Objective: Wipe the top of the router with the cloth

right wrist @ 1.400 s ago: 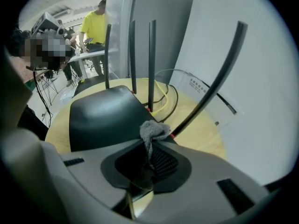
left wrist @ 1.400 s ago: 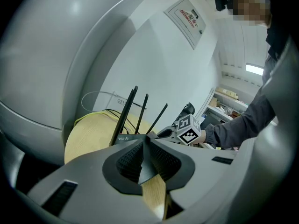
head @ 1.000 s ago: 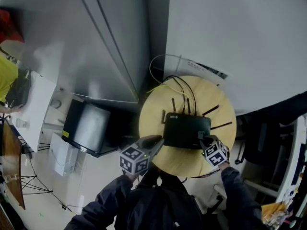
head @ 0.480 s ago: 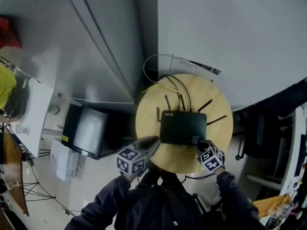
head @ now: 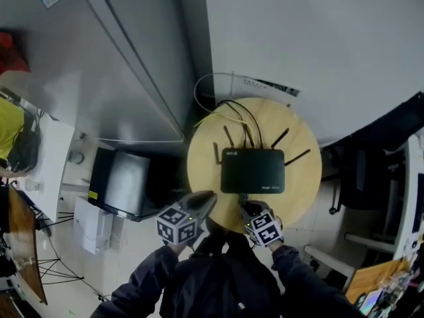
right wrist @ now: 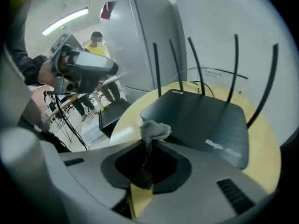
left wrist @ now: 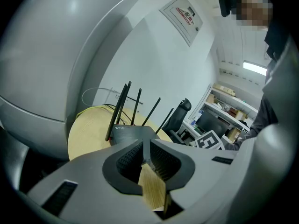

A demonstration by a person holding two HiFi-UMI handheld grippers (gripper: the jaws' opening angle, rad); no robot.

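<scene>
A flat black router (head: pixel 252 169) (right wrist: pixel 201 121) (left wrist: pixel 133 132) with several upright antennas lies on a round wooden table (head: pixel 298 138). My right gripper (head: pixel 242 204) (right wrist: pixel 148 138) is shut on a small grey cloth (right wrist: pixel 154 129), which bunches out past the jaw tips at the router's near edge, just off its top. My left gripper (head: pixel 209 197) (left wrist: pixel 146 154) hangs at the table's near-left edge, beside the router; its jaws are closed together with nothing between them.
Cables (head: pixel 232 108) run from the router's back over the table's far edge. A white wall panel (head: pixel 311 45) stands behind, a dark monitor-like box (head: pixel 122 181) on the floor at the left. An office chair (left wrist: pixel 180 113) and desks stand beyond. A person in yellow (right wrist: pixel 97 45) stands far off.
My right gripper has slid left along the router's near edge, from its right corner to near the middle, and pulled back slightly. The left gripper has barely moved.
</scene>
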